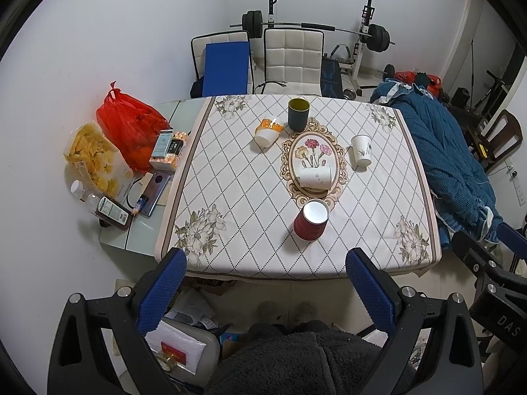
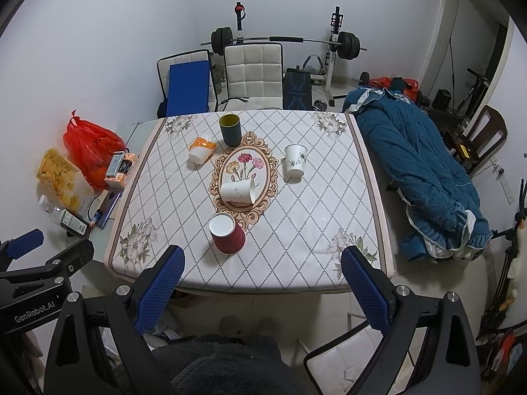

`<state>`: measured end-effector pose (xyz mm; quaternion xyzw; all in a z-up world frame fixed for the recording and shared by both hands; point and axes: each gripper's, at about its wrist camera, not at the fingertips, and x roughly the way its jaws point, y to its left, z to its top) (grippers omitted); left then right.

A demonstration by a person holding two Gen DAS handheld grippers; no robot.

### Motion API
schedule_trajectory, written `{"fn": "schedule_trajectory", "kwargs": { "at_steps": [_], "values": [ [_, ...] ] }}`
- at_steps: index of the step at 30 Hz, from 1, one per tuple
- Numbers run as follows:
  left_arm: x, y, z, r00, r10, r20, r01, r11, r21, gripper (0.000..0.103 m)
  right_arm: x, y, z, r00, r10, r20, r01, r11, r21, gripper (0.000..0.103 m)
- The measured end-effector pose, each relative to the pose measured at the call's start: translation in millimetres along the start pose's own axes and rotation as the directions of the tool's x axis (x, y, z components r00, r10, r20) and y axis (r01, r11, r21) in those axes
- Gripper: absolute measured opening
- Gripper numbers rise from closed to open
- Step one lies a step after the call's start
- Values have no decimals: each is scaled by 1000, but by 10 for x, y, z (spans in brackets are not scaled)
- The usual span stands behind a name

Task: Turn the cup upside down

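Observation:
Several cups sit on the patterned tablecloth (image 1: 230, 177). A red ribbed cup (image 1: 310, 220) (image 2: 227, 233) stands nearest me, white top face up. A white paper cup (image 1: 315, 177) (image 2: 237, 192) lies on its side on the oval flower print. A white printed cup (image 1: 361, 150) (image 2: 295, 160) stands upright at the right. An orange-and-white cup (image 1: 268, 132) (image 2: 201, 149) lies tipped at the back left. A dark green cup (image 1: 298, 114) (image 2: 230, 129) stands upright, mouth up. My left gripper (image 1: 266, 261) and right gripper (image 2: 262, 258) are open and empty, held above the table's near edge.
A red bag (image 1: 130, 125), a snack bag (image 1: 94, 161), boxes, a phone and bottles crowd the table's left strip. A blue quilt (image 2: 418, 168) lies along the right side. Chairs (image 1: 291, 62) and a barbell rack stand behind. My dark fleece lap (image 1: 296, 358) is below.

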<state>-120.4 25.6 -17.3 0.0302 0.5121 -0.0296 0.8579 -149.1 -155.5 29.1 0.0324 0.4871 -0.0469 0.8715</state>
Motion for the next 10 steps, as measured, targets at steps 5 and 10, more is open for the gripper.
{"fn": "schedule_trajectory", "kwargs": {
  "at_steps": [5,10],
  "values": [
    [0,-2,-5,1000,0,-1,0,1000,0,99,3,-2,2,1000,0,0,0,1000,2,98],
    [4,-9,-2,1000,0,-1,0,1000,2,99,4,-2,4,1000,0,0,0,1000,1,98]
  ]
}}
